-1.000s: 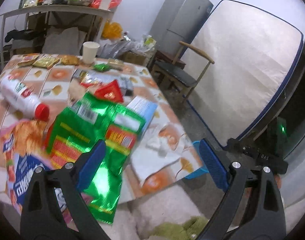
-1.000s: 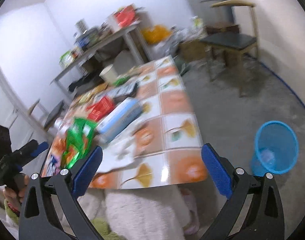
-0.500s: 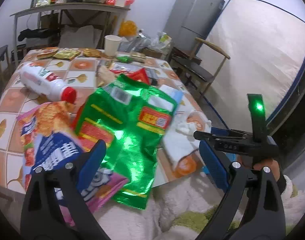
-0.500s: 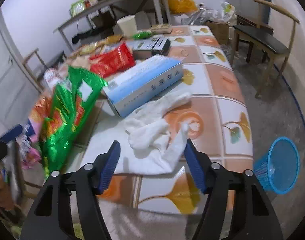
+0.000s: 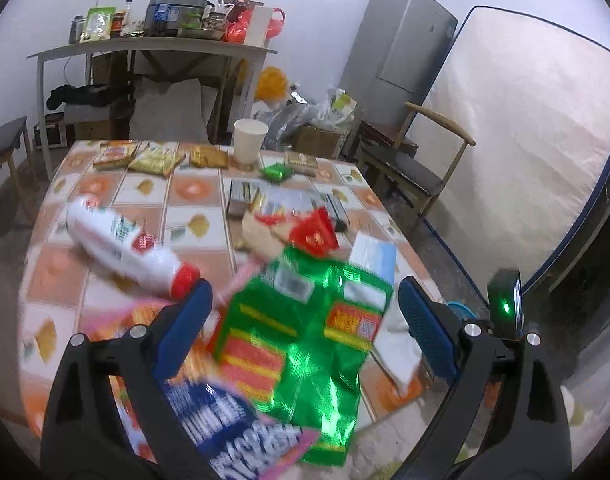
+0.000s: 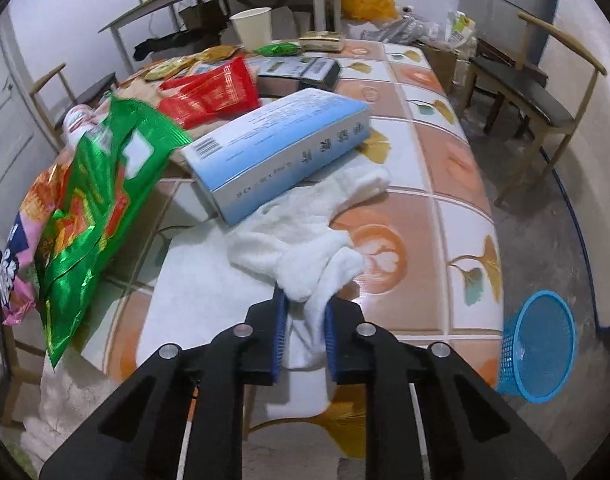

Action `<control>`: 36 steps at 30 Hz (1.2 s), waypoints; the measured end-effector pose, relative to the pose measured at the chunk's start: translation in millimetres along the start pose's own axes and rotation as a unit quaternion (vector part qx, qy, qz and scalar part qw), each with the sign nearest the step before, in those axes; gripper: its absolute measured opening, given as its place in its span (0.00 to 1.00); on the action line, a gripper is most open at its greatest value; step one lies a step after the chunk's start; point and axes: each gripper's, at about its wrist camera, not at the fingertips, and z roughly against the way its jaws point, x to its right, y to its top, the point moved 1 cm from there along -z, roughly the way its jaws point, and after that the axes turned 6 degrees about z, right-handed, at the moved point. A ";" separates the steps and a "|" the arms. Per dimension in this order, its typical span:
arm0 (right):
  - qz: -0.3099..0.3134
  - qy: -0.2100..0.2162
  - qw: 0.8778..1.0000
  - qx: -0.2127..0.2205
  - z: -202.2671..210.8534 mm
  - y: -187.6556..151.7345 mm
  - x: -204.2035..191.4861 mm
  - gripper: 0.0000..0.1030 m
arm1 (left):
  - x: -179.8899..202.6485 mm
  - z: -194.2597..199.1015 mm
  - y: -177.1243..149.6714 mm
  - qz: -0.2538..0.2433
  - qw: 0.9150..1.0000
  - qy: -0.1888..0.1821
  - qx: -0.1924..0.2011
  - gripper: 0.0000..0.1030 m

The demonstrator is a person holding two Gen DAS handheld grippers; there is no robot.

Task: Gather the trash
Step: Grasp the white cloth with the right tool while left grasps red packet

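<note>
The right gripper [image 6: 305, 330] was wide apart 1 second ago with only table edge and floor ahead of it; now its jaws are closing on the crumpled white tissue [image 6: 305, 248], and the blue pads press the tissue's near fold from both sides. The rest of the tissue spreads forward and to the left of the fingers, its far end tucked under the 1 light blue box [image 6: 281, 152] just beyond. The 1 blue basket [image 6: 539, 344] stood to the right of the fingers then and stands there now, on the floor beside the table [image 6: 457, 216].

The left gripper [image 5: 305, 312] is spread wide, as it was, with nothing between its pads. The green snack bag [image 5: 301, 340] lies between and below the fingers, reaching over the table's near edge. Compared with half a second ago, this view is blurred and the bag sits lower and more central.

Counted from the left gripper: 1 white bottle with a red cap [image 5: 125, 250] ahead-left, 1 blue and pink bag [image 5: 225, 428] under the left finger, 1 red packet [image 5: 315, 232] straight ahead, 1 paper cup [image 5: 249, 141] far ahead.
</note>
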 end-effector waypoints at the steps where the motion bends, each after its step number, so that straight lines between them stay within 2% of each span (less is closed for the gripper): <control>1: -0.008 -0.001 1.000 0.001 0.3 -0.5 5.7 0.14 | 0.5 -3.1 11.5 -0.001 1.000 -0.002 -0.006 0.87; 5: -0.032 -0.006 0.999 0.005 1.8 -3.7 24.7 0.13 | 4.6 -23.2 45.2 -0.007 0.999 -0.012 -0.035 0.87; 7: -0.049 -0.002 0.999 0.009 3.0 -5.7 35.2 0.12 | 7.2 -44.0 63.1 -0.015 0.998 -0.004 -0.057 0.87; 11: -0.078 0.033 0.996 0.019 4.5 -10.0 48.8 0.11 | 16.2 -91.4 81.6 -0.041 0.994 0.005 -0.104 0.73; 14: -0.088 0.060 0.994 0.025 7.1 -15.0 54.5 0.10 | 27.1 -134.6 87.2 -0.068 0.985 0.002 -0.157 0.71; 15: -0.089 0.070 0.993 0.027 8.2 -16.5 54.6 0.10 | 34.1 -155.0 87.2 -0.089 0.979 0.006 -0.182 0.70; 17: -0.087 0.092 0.991 0.033 11.9 -20.3 54.7 0.10 | 41.6 -175.6 84.5 -0.116 0.973 0.018 -0.200 0.69; 19: -0.081 0.107 0.990 0.036 15.0 -23.3 54.0 0.10 | 53.3 -203.5 79.6 -0.155 0.961 0.030 -0.228 0.69; 25: -0.080 0.118 0.989 0.038 16.5 -29.2 55.7 0.10 | 70.1 -257.0 65.4 -0.233 0.934 0.075 -0.260 0.69; 30: -0.084 0.125 0.988 0.038 14.3 -31.5 56.1 0.10 | 75.7 -280.1 55.2 -0.276 0.914 0.095 -0.280 0.56; 32: -0.085 0.128 0.987 0.039 15.1 -32.1 56.9 0.10 | 76.2 -285.4 52.0 -0.289 0.908 0.105 -0.286 0.45; 33: -0.085 0.129 0.987 0.039 15.0 -32.0 57.2 0.10 | 76.4 -286.8 50.3 -0.295 0.905 0.107 -0.287 0.43; 36: -0.088 0.132 0.987 0.039 14.1 -32.7 58.6 0.10 | 76.0 -287.2 49.6 -0.296 0.904 0.104 -0.291 0.37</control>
